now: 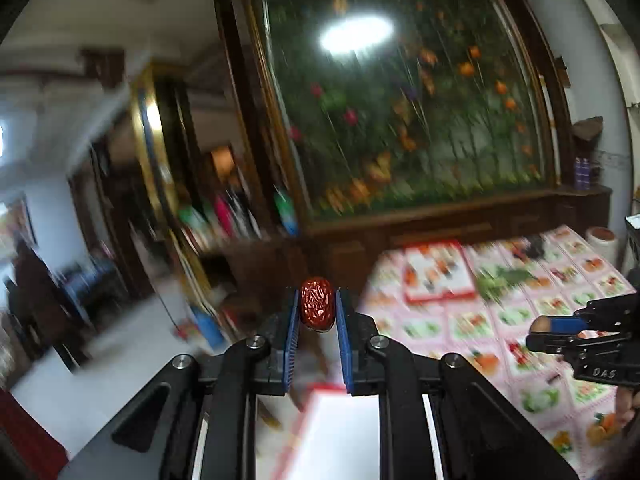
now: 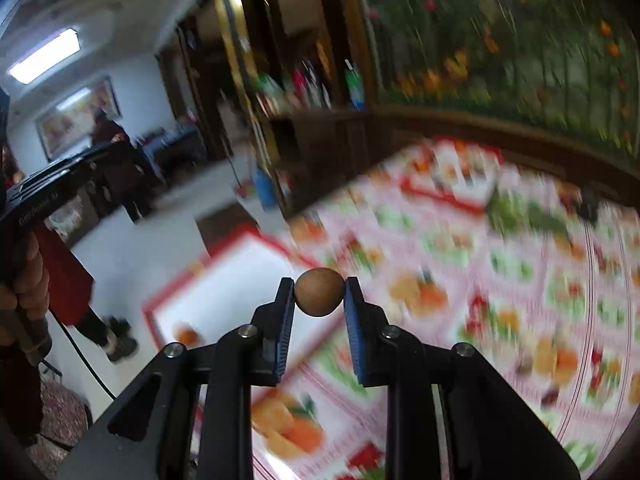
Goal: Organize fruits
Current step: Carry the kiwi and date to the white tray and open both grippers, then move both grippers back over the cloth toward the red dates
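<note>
My left gripper (image 1: pixel 317 309) is shut on a wrinkled red date (image 1: pixel 317 305), held high in the air beyond the table's left edge. A round brown fruit, like a longan (image 2: pixel 319 291), sits clamped between the blue pads of my right gripper (image 2: pixel 319 293). From the left wrist view the right gripper (image 1: pixel 538 330) shows at the right edge, above the fruit-patterned tablecloth (image 1: pixel 500 320), with the brown fruit at its tip. A white tray with a red rim (image 2: pixel 240 280) lies under the right gripper, one small orange fruit (image 2: pixel 186 336) in it. The same tray (image 1: pixel 336 432) appears under the left gripper.
A second red-rimmed tray (image 1: pixel 436 272) holding fruit lies at the table's far side, with green leafy produce (image 1: pixel 500 278) beside it. Behind stands a dark wooden cabinet (image 1: pixel 440 228) with a large flower painting (image 1: pixel 400 100). A person (image 2: pixel 116 168) stands across the room. A hand (image 2: pixel 24 280) grips the left device.
</note>
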{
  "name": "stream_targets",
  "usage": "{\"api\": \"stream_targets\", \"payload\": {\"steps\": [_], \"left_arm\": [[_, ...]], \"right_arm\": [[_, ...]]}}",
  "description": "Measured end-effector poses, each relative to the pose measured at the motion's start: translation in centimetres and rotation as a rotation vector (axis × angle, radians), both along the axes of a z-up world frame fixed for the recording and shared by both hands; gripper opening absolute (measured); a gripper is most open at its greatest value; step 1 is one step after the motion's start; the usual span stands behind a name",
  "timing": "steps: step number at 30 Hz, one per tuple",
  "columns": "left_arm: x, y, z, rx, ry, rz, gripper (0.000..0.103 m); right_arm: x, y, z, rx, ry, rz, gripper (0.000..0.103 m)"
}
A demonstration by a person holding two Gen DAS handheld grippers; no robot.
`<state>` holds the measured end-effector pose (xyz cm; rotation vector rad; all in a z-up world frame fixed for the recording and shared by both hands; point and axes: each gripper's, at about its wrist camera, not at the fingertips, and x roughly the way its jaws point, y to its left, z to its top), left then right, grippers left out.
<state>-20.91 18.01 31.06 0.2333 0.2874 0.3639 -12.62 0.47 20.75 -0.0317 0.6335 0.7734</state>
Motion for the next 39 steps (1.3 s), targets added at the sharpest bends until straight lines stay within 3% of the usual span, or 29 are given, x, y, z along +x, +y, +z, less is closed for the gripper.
{"api": "stream_targets", "payload": {"steps": [3,5,7,9,15,17,22,24,26,27,28,29,30,34,39], "left_arm": [[-1.1,0.7,2.2,0.063,-0.032,0.036,0.017],[-1.0,1.3,1.3,0.077,0.002,0.049,0.017],[-0.3,2.2,-1.9,0.045,0.081,0.051,0.017],[0.6,2.9,-5.7,-0.01,0.168,0.045,0.017],[5.0,6.1,-20.3,-0.272,0.457,0.043,0.017],[5.8,6.1,-23.3,-0.333,0.502,0.047,0.017],[7.2,5.5,-27.3,-0.362,0.587,0.076,0.017],[7.1,5.9,-27.7,-0.355,0.605,0.116,0.019],[6.8,6.2,-27.3,-0.372,0.586,0.132,0.028],[6.4,6.1,-26.9,-0.379,0.569,0.139,0.038],[6.0,5.8,-26.5,-0.377,0.549,0.146,0.049],[5.5,5.4,-26.0,-0.368,0.525,0.148,0.054],[5.5,5.1,-25.8,-0.364,0.511,0.144,0.058],[5.3,1.1,-24.5,-0.357,0.476,0.056,0.069],[6.1,-5.5,-23.5,-0.324,0.473,-0.108,0.076]], "right_arm": [[-0.3,1.4,4.2,0.046,-0.059,0.04,0.027],[-0.5,2.8,5.3,0.062,-0.063,0.081,0.027],[-0.4,4.5,4.8,0.058,-0.033,0.117,0.027],[-0.1,6.8,2.3,0.036,0.035,0.153,0.027],[2.6,13.4,-9.8,-0.116,0.287,0.167,0.027],[3.2,14.4,-12.8,-0.139,0.344,0.15,0.027],[4.1,15.9,-16.7,-0.194,0.425,0.122,0.027],[4.7,15.8,-17.5,-0.197,0.458,0.105,0.027],[4.7,15.7,-17.7,-0.204,0.457,0.105,0.031],[4.7,15.6,-17.6,-0.207,0.461,0.111,0.037],[4.8,15.4,-17.3,-0.216,0.47,0.112,0.051],[4.7,15.2,-16.9,-0.209,0.466,0.112,0.058],[4.3,14.5,-16.3,-0.182,0.444,0.109,0.058],[2.8,10.3,-13.9,-0.076,0.378,0.1,0.06],[3.4,1.5,-13.6,0.018,0.373,-0.041,0.065]]}}
